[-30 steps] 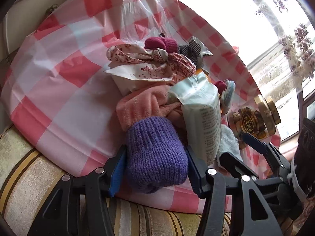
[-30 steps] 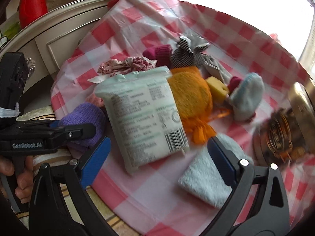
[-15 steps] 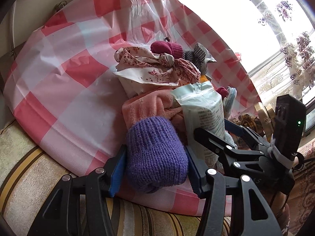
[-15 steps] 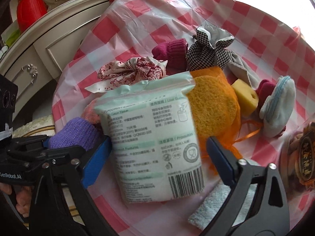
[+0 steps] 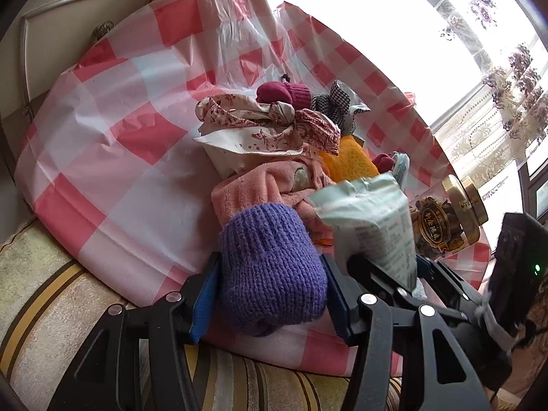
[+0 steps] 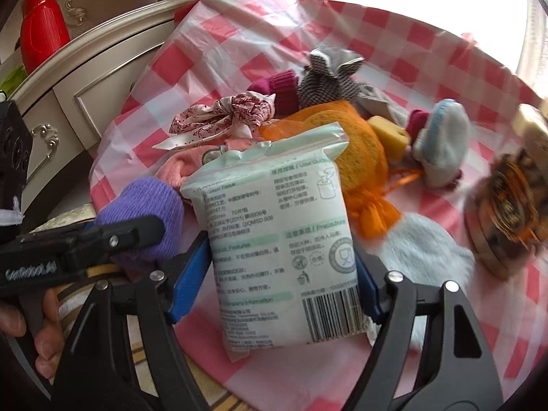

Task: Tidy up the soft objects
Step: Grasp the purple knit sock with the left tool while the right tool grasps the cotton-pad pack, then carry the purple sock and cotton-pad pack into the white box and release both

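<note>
My left gripper point(image 5: 270, 294) is shut on a purple knitted sock point(image 5: 270, 267) at the near edge of the table. My right gripper point(image 6: 281, 274) is shut on a pale green tissue pack point(image 6: 277, 236), which also shows in the left wrist view point(image 5: 376, 226), held upright just right of the sock point(image 6: 144, 205). Behind lie a pink towel point(image 5: 253, 188), a patterned cloth point(image 5: 260, 123), a maroon sock point(image 5: 284, 94), a checked pouch point(image 6: 328, 75), an orange sponge bag point(image 6: 356, 147), a yellow sponge point(image 6: 388, 133) and a pale blue mitten point(image 6: 441, 137).
A red-and-white checked plastic cloth point(image 5: 113, 130) covers the round table. A gold-lidded glass jar point(image 5: 445, 219) lies on its side at the right. A light blue towel point(image 6: 424, 250) lies near the front. A cream cabinet point(image 6: 85, 78) with a red bottle point(image 6: 41, 24) stands at left.
My right gripper moved in around the tissue pack and closed on it, tilting it upright. My left gripper kept its hold on the purple sock.
</note>
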The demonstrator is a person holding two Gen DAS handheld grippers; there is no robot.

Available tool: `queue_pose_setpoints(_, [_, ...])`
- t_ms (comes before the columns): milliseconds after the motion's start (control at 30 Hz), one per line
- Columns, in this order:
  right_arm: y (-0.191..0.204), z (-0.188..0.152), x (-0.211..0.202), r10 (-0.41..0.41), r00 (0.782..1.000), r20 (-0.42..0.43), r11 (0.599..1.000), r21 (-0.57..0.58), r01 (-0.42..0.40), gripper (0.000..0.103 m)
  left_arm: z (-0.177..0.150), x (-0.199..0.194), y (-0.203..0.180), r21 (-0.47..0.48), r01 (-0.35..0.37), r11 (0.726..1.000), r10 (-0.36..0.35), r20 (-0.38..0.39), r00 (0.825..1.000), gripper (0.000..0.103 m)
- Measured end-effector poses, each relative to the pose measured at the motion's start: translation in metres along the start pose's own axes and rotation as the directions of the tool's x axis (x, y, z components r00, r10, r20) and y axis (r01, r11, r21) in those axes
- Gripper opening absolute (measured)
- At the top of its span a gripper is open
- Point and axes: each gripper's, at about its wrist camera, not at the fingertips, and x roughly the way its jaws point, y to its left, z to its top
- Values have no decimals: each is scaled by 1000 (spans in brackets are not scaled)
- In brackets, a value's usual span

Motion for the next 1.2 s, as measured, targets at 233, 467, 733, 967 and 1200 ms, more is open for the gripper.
queue_pose_setpoints(233, [-1,-19,-44,-73,995,62,996,58,70,78,-3,-8,-13,71,-34,997,31,45,999,57])
queue_pose_setpoints(467, [-14,-45,-80,-117,991,71,985,139,107,78,-9,-23,-35,166,-83,983,64,113,992,57])
queue_pose_setpoints(733, [-32,-80,-118,-175,982,66,966,205,158,78,-23,-42,-62,225,-55,973,26,131,991,57])
queue_pose_setpoints(967, [-49,-111,-148,-219,974,62,944,267,195,78,-50,-47,-95,293,7,956,-36,93,995,57])
queue_pose_setpoints(1200, [-64,-138,-180,-268,962,56,919,315,238,78,-75,-49,-125,350,68,934,-87,38,995,57])
